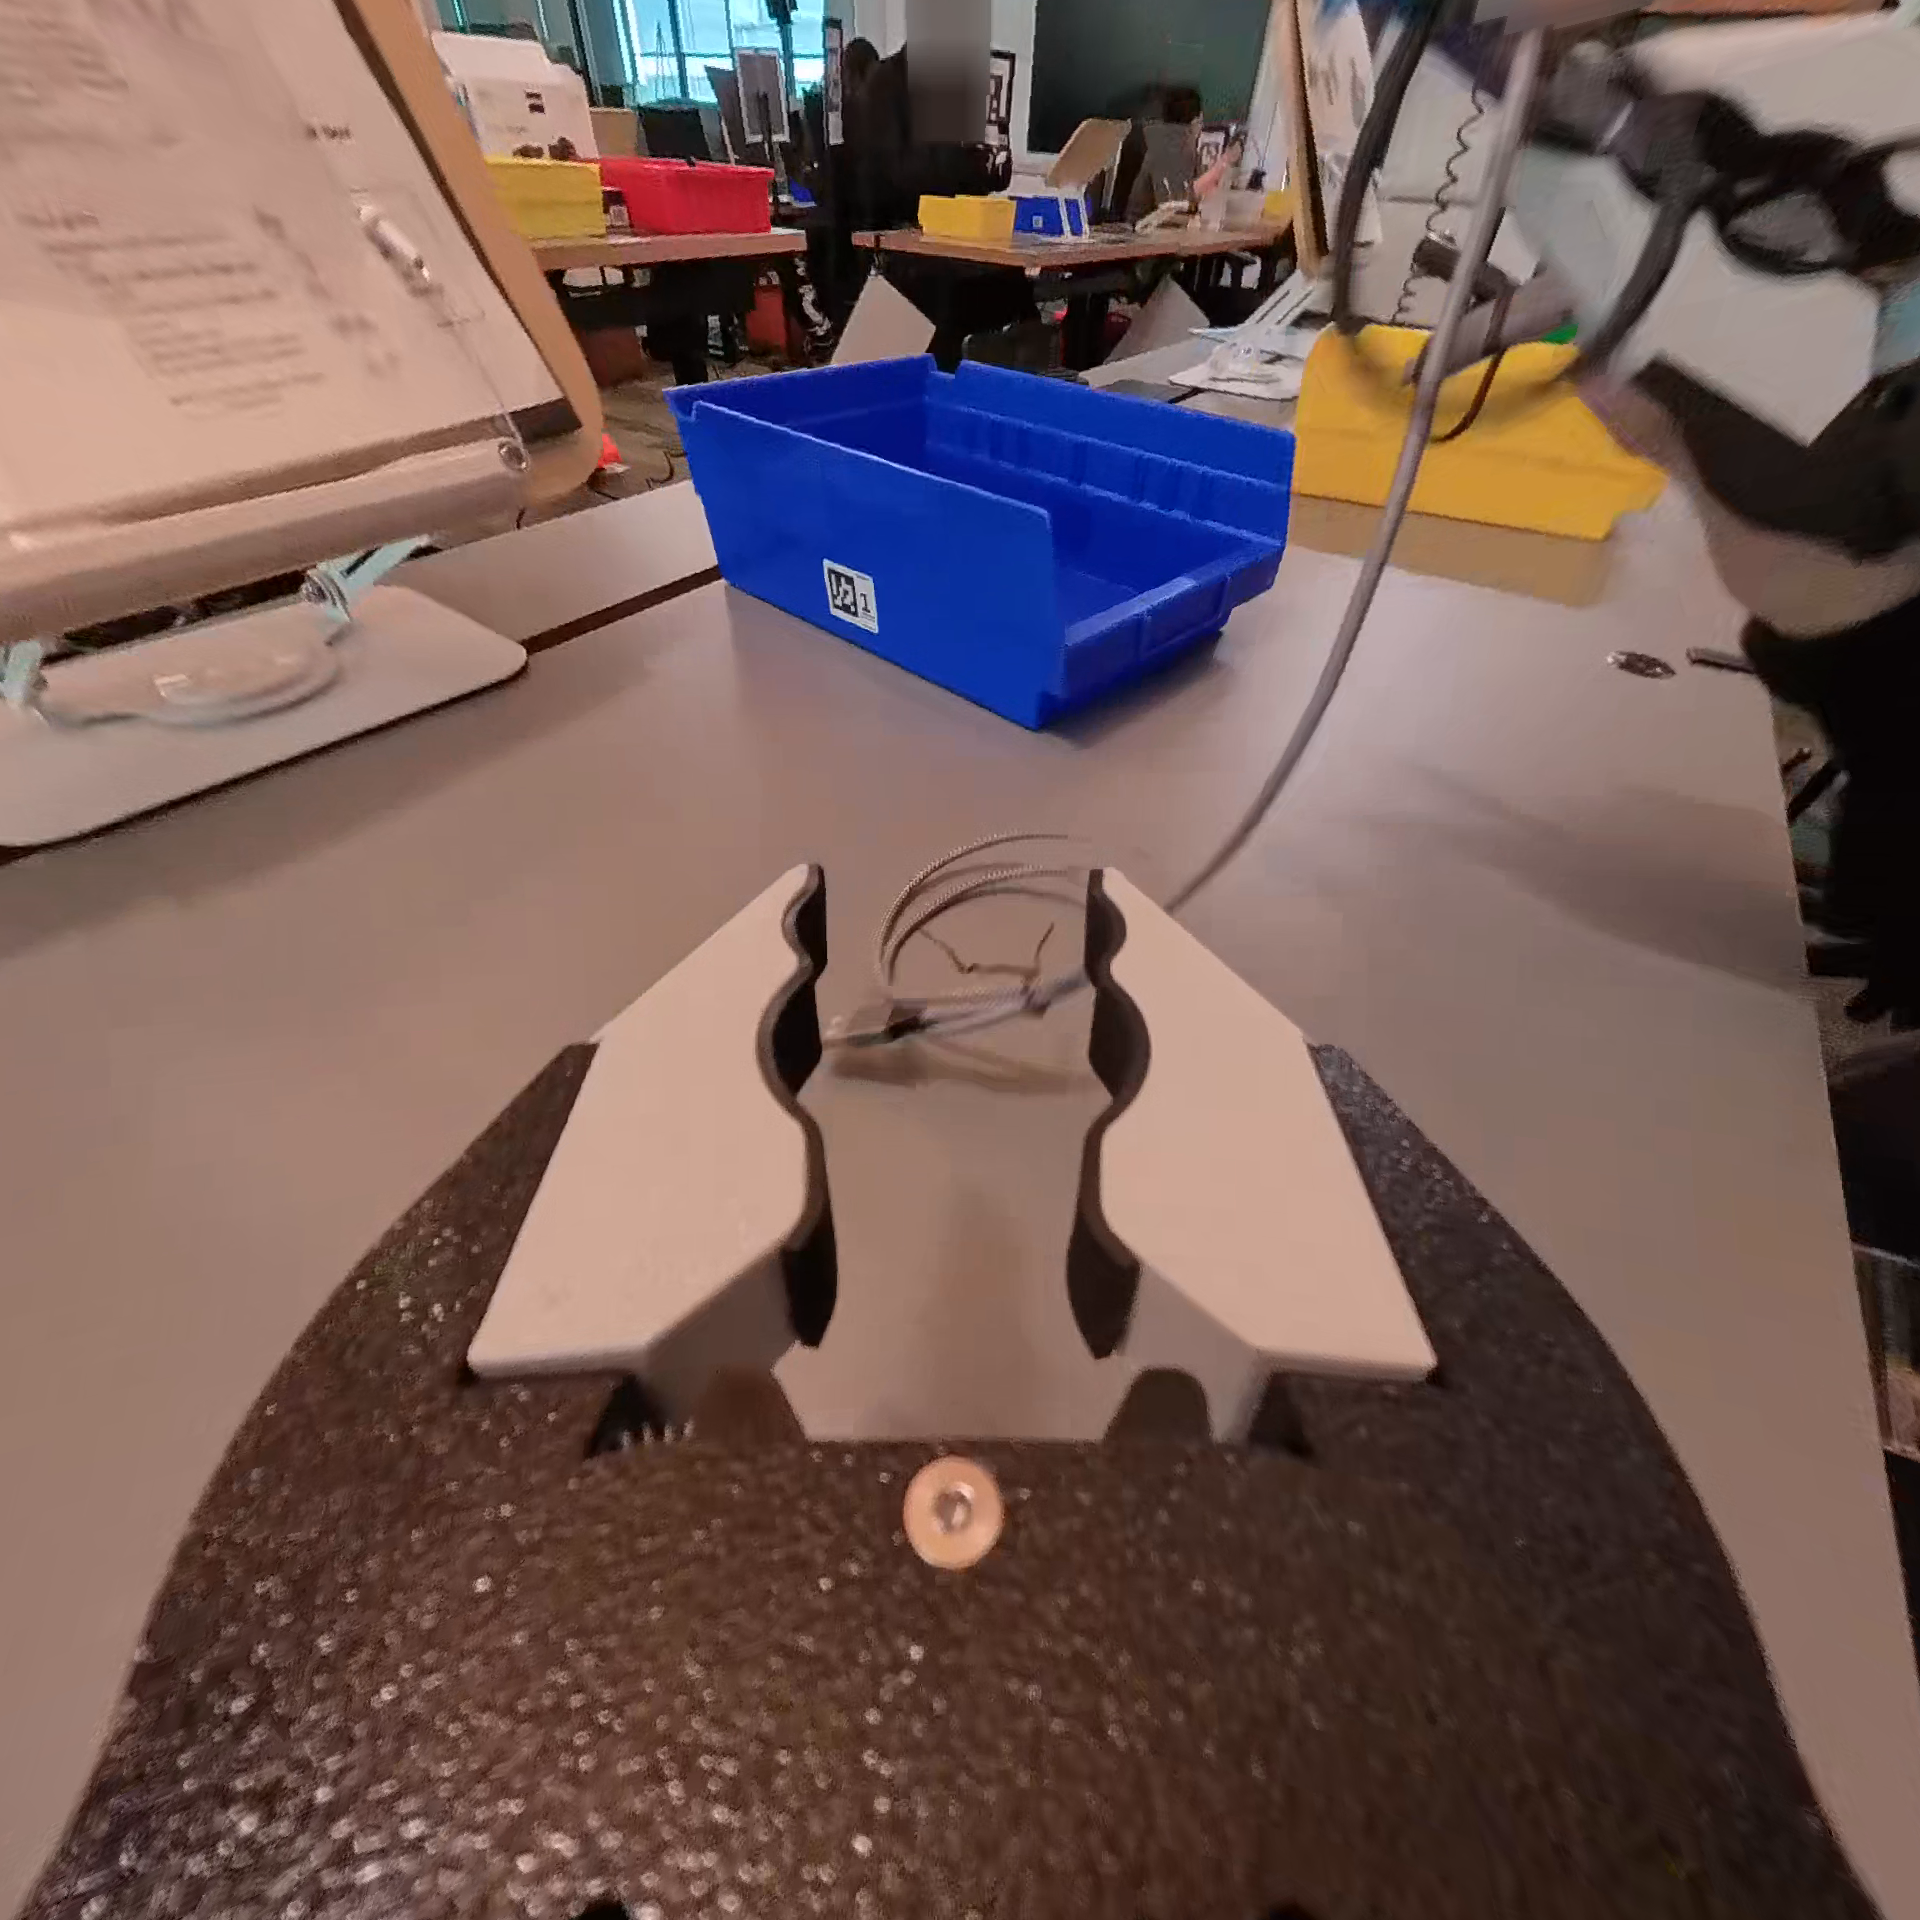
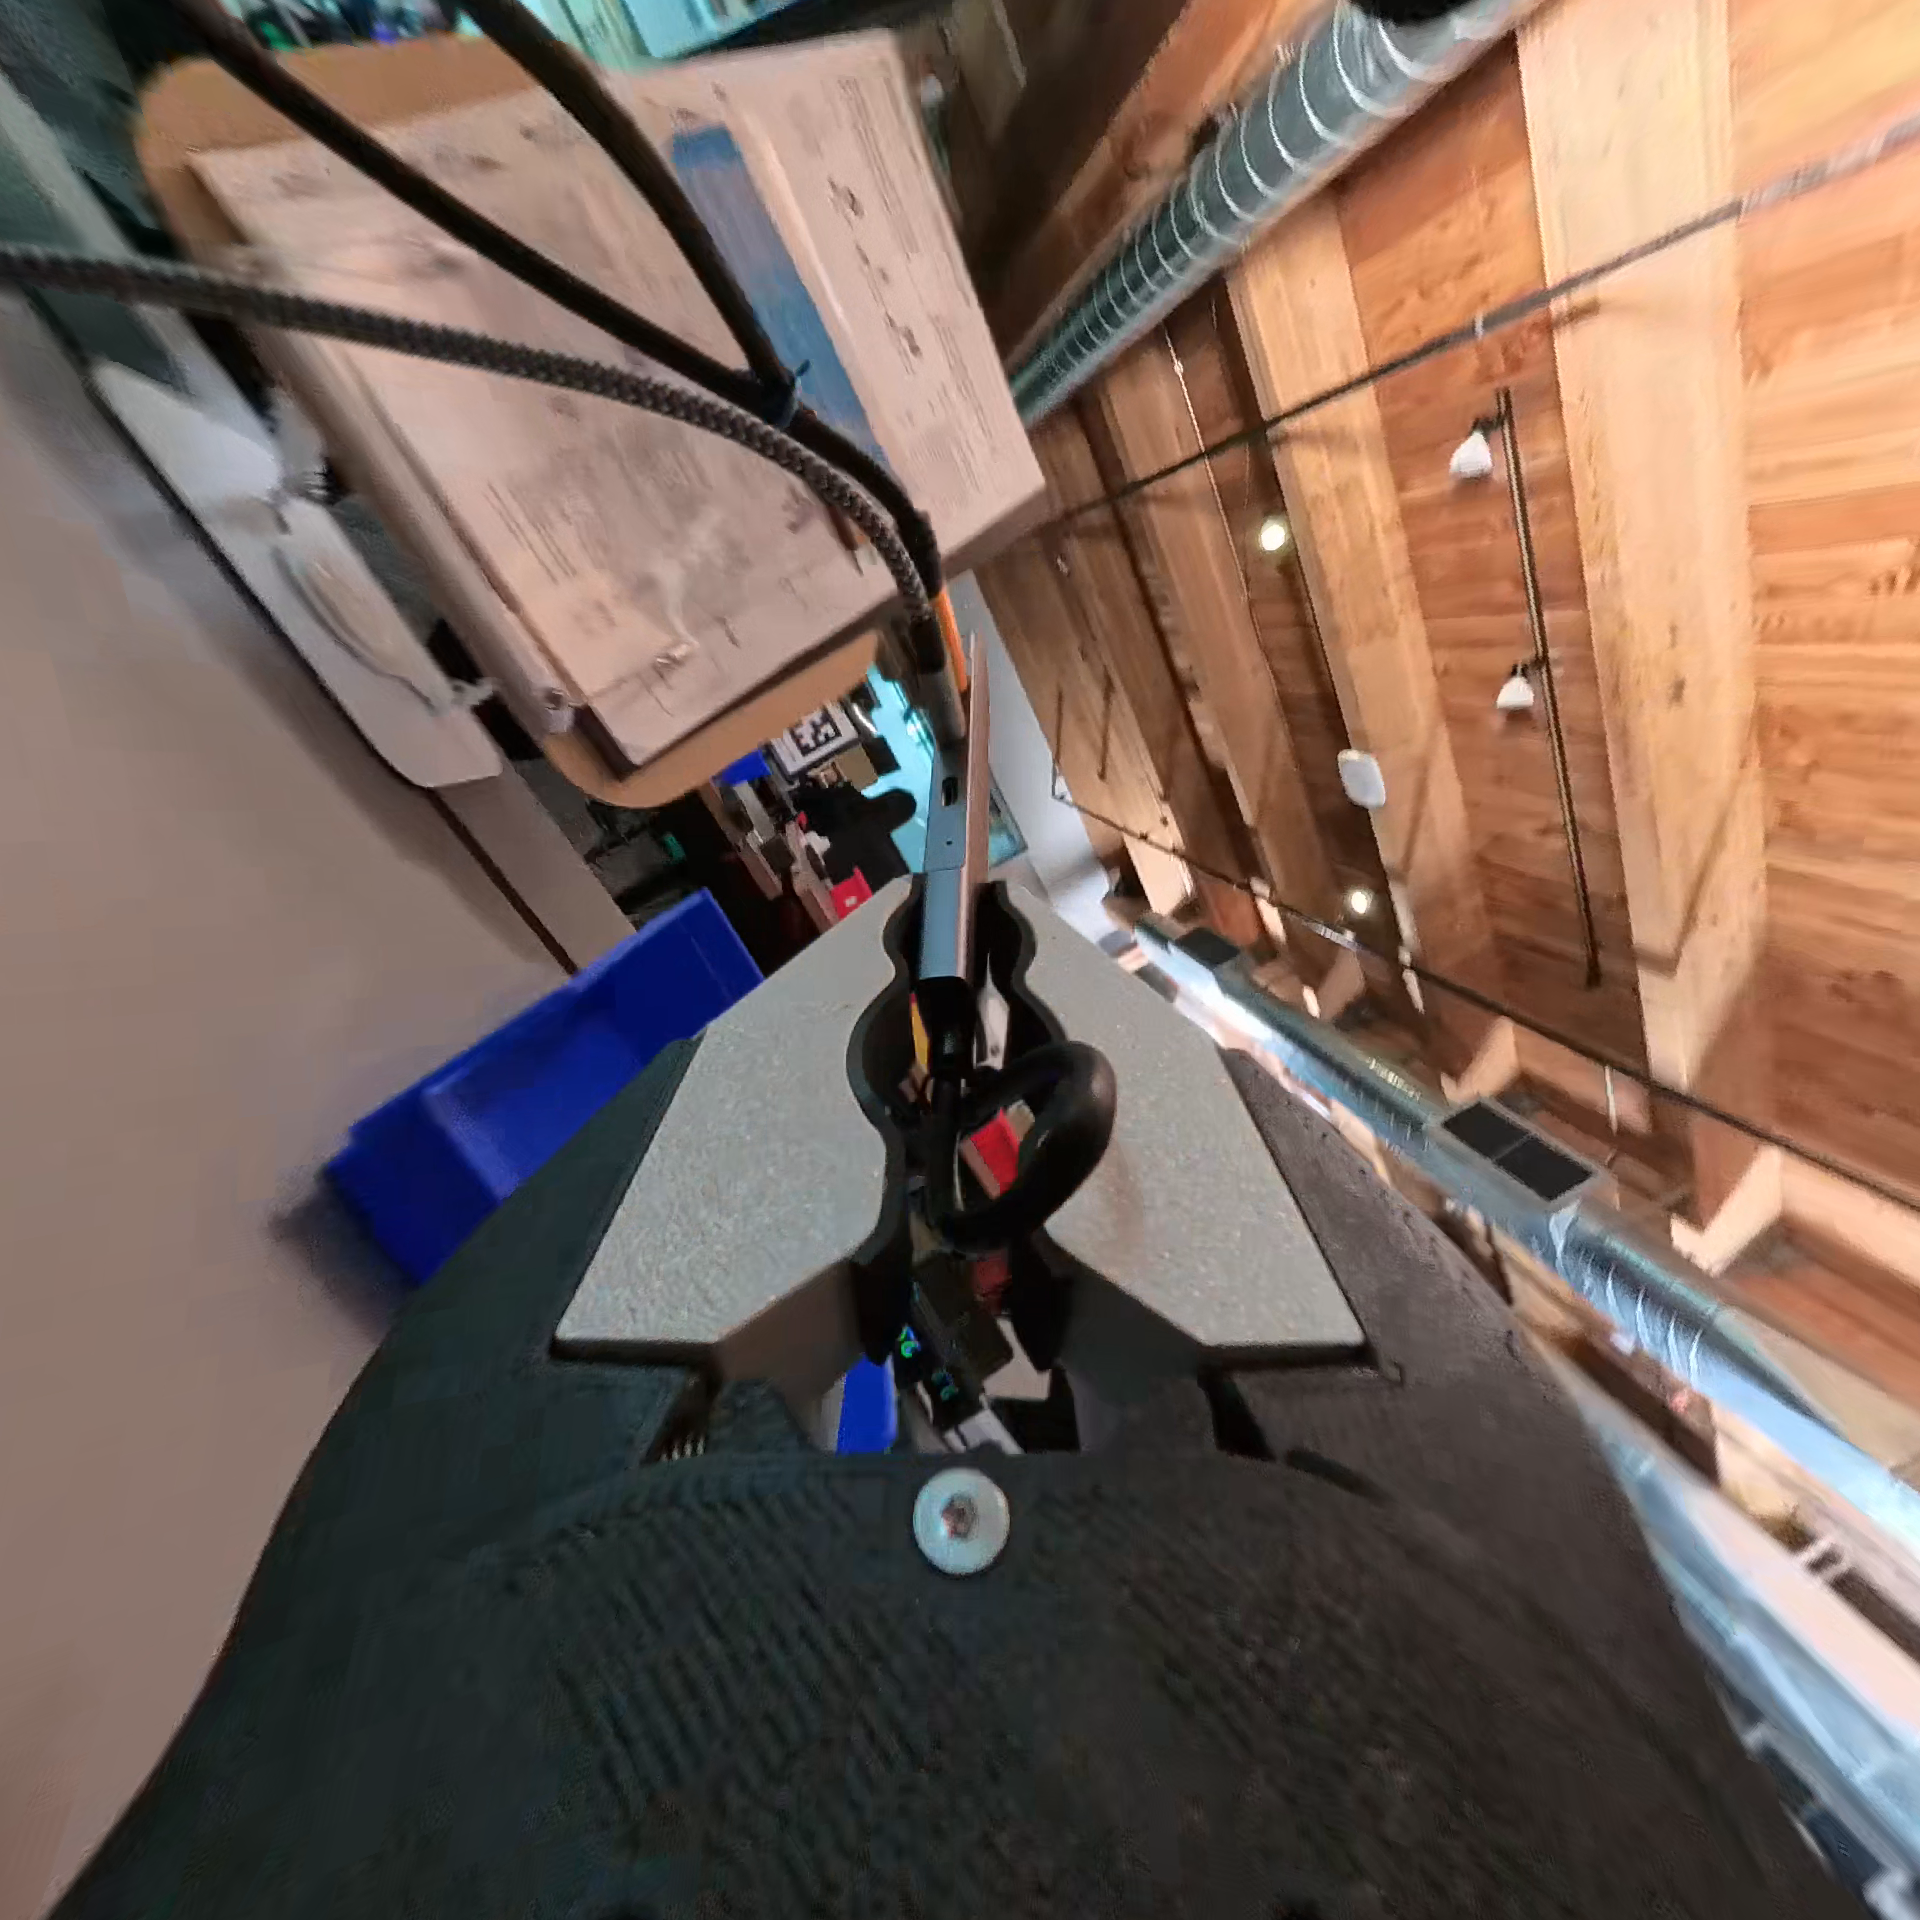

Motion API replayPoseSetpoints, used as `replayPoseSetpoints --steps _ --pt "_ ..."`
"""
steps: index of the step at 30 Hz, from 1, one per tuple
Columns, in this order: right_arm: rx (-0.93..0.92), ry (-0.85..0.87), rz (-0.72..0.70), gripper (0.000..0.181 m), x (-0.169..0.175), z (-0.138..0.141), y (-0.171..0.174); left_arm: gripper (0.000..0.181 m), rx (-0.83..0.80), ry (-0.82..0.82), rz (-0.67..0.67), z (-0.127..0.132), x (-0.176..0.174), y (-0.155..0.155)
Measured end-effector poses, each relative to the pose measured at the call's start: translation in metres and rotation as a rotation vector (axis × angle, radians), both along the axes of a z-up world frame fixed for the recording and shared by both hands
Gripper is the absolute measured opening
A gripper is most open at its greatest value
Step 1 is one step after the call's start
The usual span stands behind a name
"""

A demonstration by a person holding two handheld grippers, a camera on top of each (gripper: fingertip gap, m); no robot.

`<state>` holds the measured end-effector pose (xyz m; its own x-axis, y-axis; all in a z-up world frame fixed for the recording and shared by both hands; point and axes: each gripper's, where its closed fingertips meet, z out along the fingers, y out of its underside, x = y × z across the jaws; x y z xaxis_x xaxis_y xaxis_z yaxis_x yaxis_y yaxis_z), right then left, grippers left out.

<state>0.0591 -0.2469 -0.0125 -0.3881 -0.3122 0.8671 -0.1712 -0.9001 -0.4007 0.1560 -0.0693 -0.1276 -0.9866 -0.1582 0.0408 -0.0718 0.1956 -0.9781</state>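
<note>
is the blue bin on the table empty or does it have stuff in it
Empty, as far as shows: the blue bin sits upright on the table, its visible floor bare; the near wall hides part.

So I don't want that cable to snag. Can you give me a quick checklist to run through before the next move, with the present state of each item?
1. Left gripper open: ok, its jaws stand apart above the grey table.
2. Bundled thin grey braided cable lined up: ok, it lies on the table between and just beyond the left fingertips.
3. Right gripper grip: ok, shut on a slim flat metal device with a black ring-shaped loop behind it.
4. Slack in the grey cable running up toward the right gripper: cannot tell.
5. Open blue plastic bin: ok, it looks empty and stands apart, beyond the cable.
</note>
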Motion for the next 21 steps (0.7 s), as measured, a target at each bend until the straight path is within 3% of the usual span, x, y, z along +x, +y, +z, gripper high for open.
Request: replayPoseSetpoints --steps 5,11,16,21 --pt "0.178 -0.105 -0.085 0.011 -0.016 0.083 -0.079 0.048 -0.019 0.04 0.02 -0.005 0.016 0.005" --pt "0.124 -0.069 -0.208 0.01 0.002 0.155 -0.146 0.047 -0.059 0.089 0.04 -0.011 0.028 0.01" --pt "0.142 0.051 -0.242 0.011 0.049 0.16 -0.171 0.046 -0.04 0.08 0.04 -0.022 0.031 0.008" --pt "0.226 0.127 -0.286 0.011 0.081 0.127 -0.201 0.043 -0.041 0.049 -0.011 -0.022 0.022 0.006"
